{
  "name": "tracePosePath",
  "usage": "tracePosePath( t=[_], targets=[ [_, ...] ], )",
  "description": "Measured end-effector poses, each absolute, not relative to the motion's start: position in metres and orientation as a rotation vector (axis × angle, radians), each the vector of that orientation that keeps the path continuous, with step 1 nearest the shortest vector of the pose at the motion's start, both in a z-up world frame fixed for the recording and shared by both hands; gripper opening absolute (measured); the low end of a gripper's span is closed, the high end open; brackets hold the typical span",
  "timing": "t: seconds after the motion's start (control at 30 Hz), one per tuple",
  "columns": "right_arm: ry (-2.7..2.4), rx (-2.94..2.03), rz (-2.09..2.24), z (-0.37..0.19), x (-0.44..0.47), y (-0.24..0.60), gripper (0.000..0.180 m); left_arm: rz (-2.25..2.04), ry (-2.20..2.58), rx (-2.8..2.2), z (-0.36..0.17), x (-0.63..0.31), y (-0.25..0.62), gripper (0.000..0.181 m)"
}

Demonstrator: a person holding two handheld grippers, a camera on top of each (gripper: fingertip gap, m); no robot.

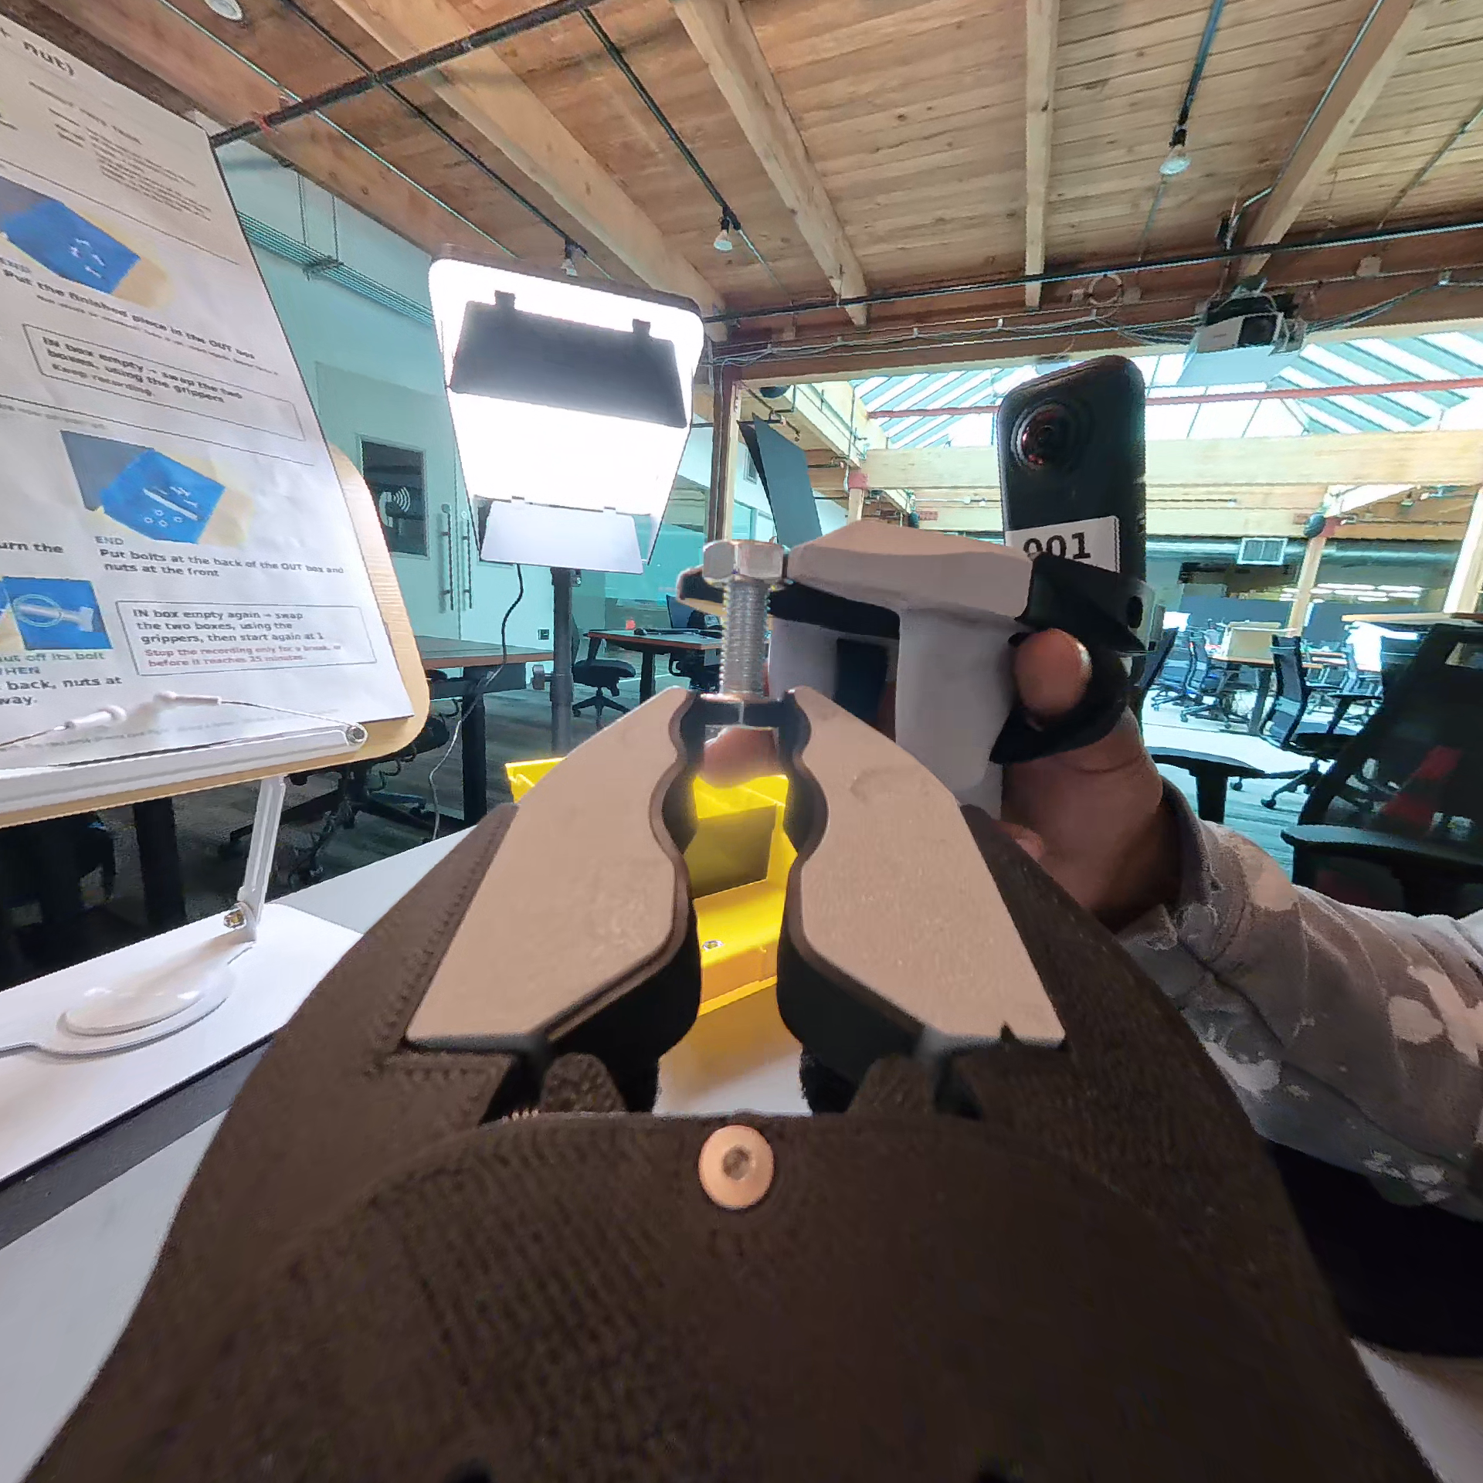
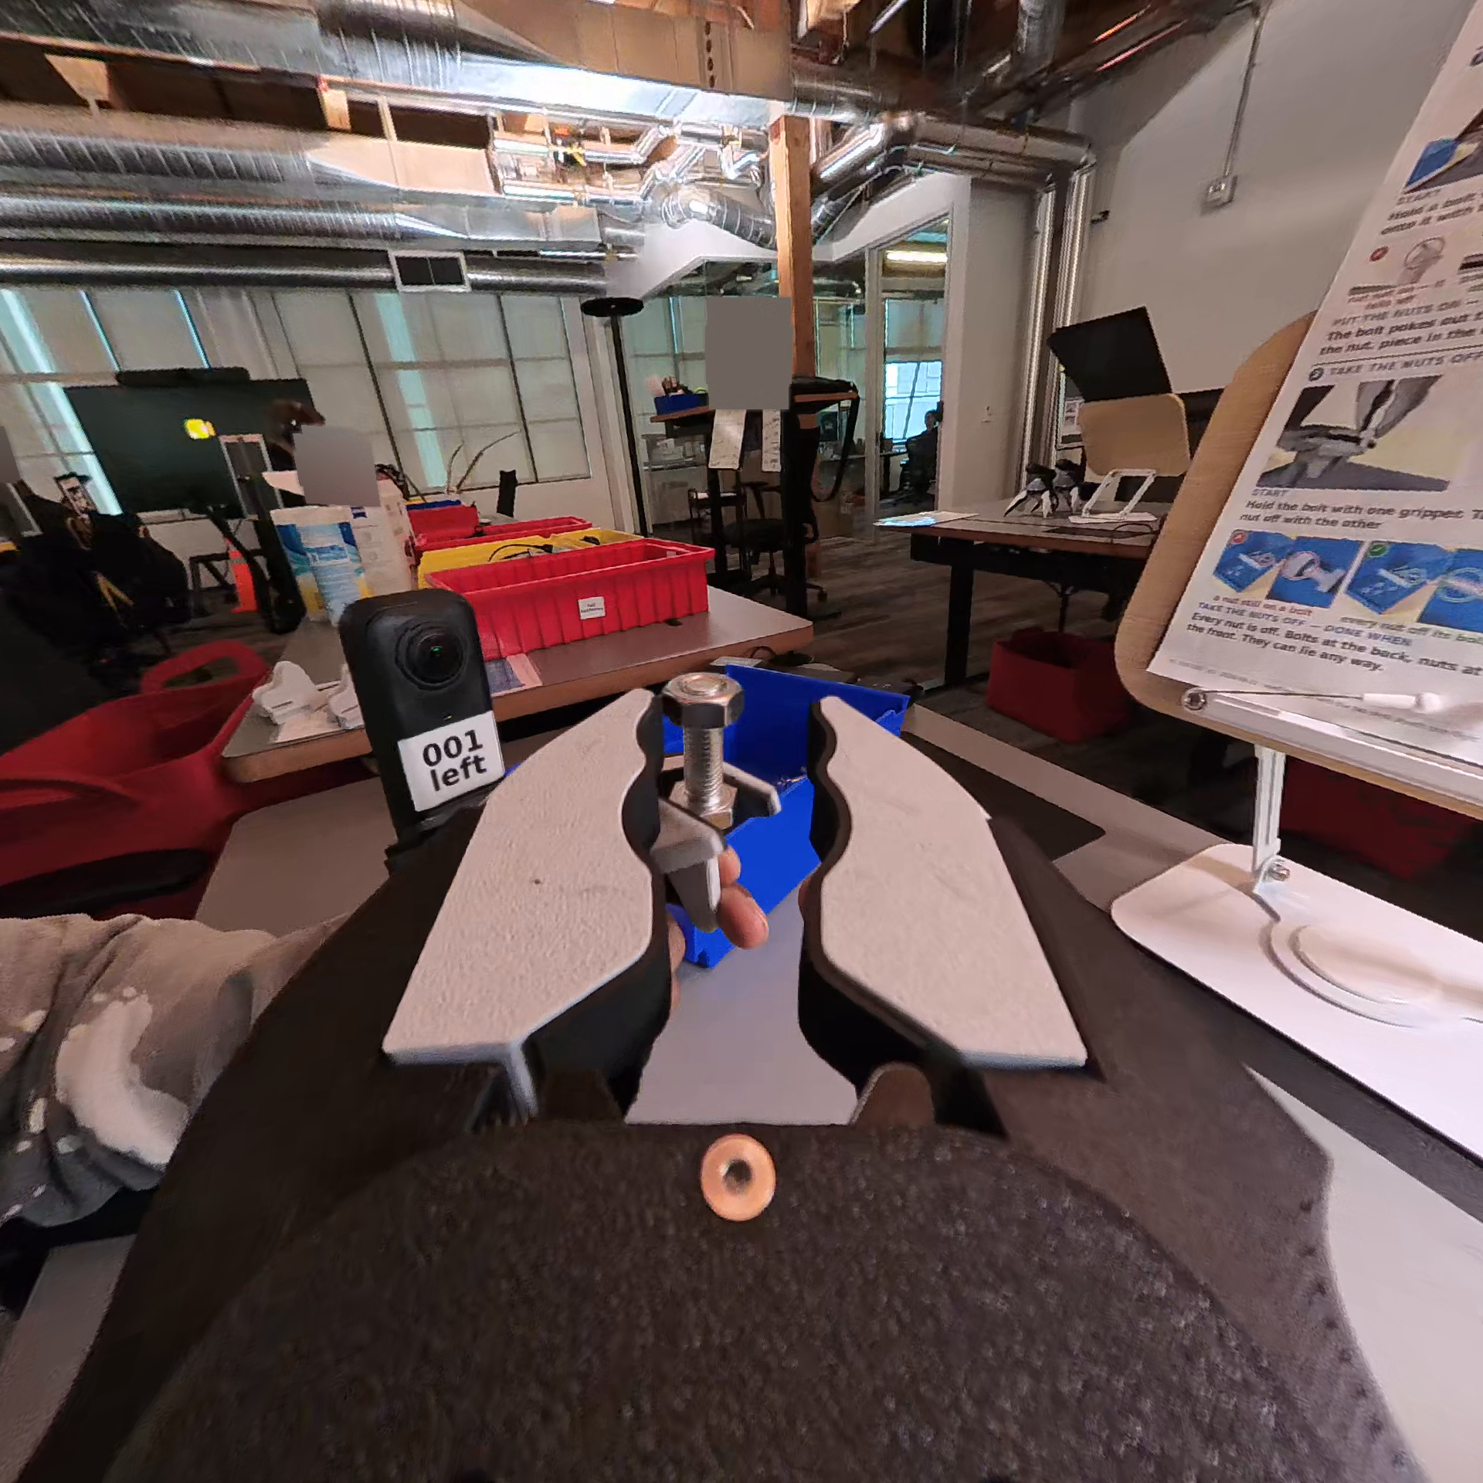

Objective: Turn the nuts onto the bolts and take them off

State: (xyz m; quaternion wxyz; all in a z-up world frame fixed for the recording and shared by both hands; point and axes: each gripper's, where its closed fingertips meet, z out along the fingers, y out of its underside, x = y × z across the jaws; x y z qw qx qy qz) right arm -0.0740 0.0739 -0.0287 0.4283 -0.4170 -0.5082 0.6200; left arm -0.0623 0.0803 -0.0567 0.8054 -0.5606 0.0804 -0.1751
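Left wrist view: the left gripper (image 1: 740, 710) has its jaws clamped on the lower end of an upright bolt (image 1: 742, 642). The nut (image 1: 740, 559) sits at the bolt's top, gripped from the right by the right gripper (image 1: 774, 574), whose camera (image 1: 1071, 465) bears a white printed label. Beyond the jaws lies a yellow bin (image 1: 734, 843); left of them stands an instruction sheet (image 1: 160, 449).

Right wrist view: the right gripper's (image 2: 734, 722) jaws stand apart, the nut (image 2: 702, 698) between their tips. Below it the left gripper (image 2: 706, 810) holds the bolt (image 2: 706, 762). A blue bin (image 2: 790, 786) rests on the bench (image 2: 1035, 826) behind.
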Motion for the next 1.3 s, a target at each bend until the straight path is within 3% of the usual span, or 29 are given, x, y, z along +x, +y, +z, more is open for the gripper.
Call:
tracePosePath(
  t=[0.07, 0.1, 0.33, 0.47, 0.5, 0.57, 0.77, 0.87, 0.97, 1.17, 1.3],
  targets=[
    [-1.257, -1.054, 1.564, -0.027, -0.072, 0.079, 0.028, -0.388, 0.155, -1.196, -0.055, -0.065, 0.079, 0.019],
    [-1.206, -1.077, 1.544, -0.025, -0.072, 0.088, 0.010, -0.408, 0.148, -1.175, -0.052, -0.068, 0.077, 0.019],
    [-1.252, -1.031, 1.560, -0.025, -0.071, 0.074, 0.030, -0.395, 0.164, -1.186, -0.055, -0.065, 0.078, 0.019],
    [-1.256, -1.031, 1.592, -0.025, -0.072, 0.074, 0.028, -0.405, 0.164, -1.183, -0.054, -0.062, 0.078, 0.019],
    [-1.232, -1.046, 1.589, -0.024, -0.071, 0.079, 0.018, -0.416, 0.151, -1.167, -0.052, -0.066, 0.077, 0.019],
    [-1.172, -1.041, 1.573, -0.018, -0.067, 0.091, 0.013, -0.415, 0.146, -1.157, -0.049, -0.070, 0.074, 0.019],
    [-1.251, -1.013, 1.594, -0.022, -0.070, 0.071, 0.029, -0.417, 0.159, -1.167, -0.053, -0.064, 0.077, 0.019],
    [-1.257, -1.007, 1.594, -0.023, -0.070, 0.071, 0.028, -0.421, 0.166, -1.164, -0.053, -0.060, 0.076, 0.019],
    [-1.167, -1.018, 1.570, -0.015, -0.066, 0.089, 0.007, -0.444, 0.156, -1.147, -0.048, -0.065, 0.073, 0.019],
    [-1.273, -0.987, 1.578, -0.020, -0.067, 0.070, 0.030, -0.456, 0.168, -1.161, -0.054, -0.060, 0.076, 0.019],
    [-1.296, -0.978, 1.584, -0.024, -0.069, 0.065, 0.025, -0.469, 0.194, -1.171, -0.056, -0.051, 0.077, 0.019]
  ],
)
